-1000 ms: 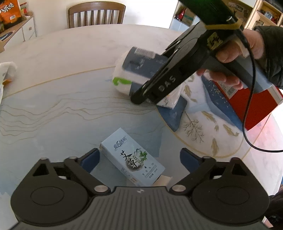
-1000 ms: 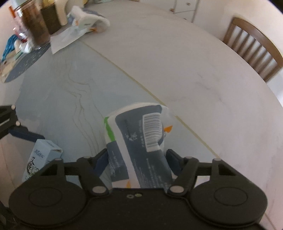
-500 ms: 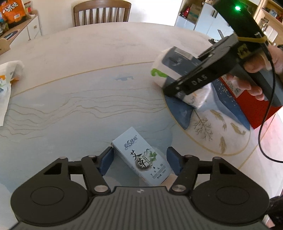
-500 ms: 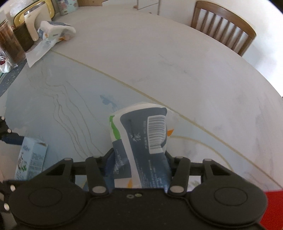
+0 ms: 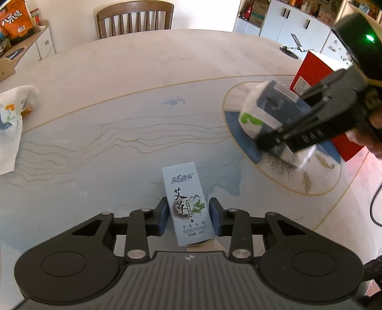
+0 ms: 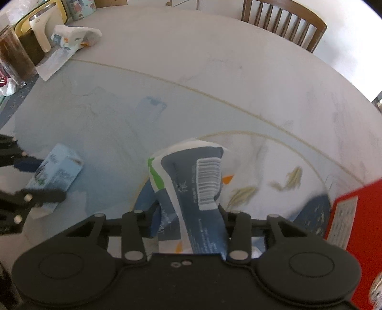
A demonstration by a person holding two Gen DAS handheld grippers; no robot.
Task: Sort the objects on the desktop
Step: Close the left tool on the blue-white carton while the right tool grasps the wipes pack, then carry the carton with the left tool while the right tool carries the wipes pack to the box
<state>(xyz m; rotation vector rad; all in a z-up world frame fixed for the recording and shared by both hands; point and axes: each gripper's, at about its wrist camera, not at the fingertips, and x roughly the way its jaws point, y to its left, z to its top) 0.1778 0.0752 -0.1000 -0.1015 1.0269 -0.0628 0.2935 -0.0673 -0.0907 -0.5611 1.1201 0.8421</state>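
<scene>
A small light-blue box [image 5: 185,190] with dark characters lies on the table between the fingers of my left gripper [image 5: 189,218]. Its jaws are closing and both blue pads touch the box's sides. The box also shows in the right wrist view [image 6: 57,176]. My right gripper [image 6: 188,219] has its jaws closing on a soft white and navy tissue pack [image 6: 191,176], which bulges between the pads. In the left wrist view that pack [image 5: 260,112] hangs in the right gripper [image 5: 274,143] above the round fish-patterned inlay [image 5: 310,181].
A red box [image 5: 312,69] stands at the inlay's far right edge. Another tissue pack [image 5: 14,105] and loose paper lie at the table's left edge. Jars and a dispenser [image 6: 14,54] crowd that corner. A wooden chair [image 5: 135,18] stands behind the table.
My left jaws have drawn in onto the small box, which now lies straight between them. The right gripper has squeezed the tissue pack tighter and carried it right, toward the red box.
</scene>
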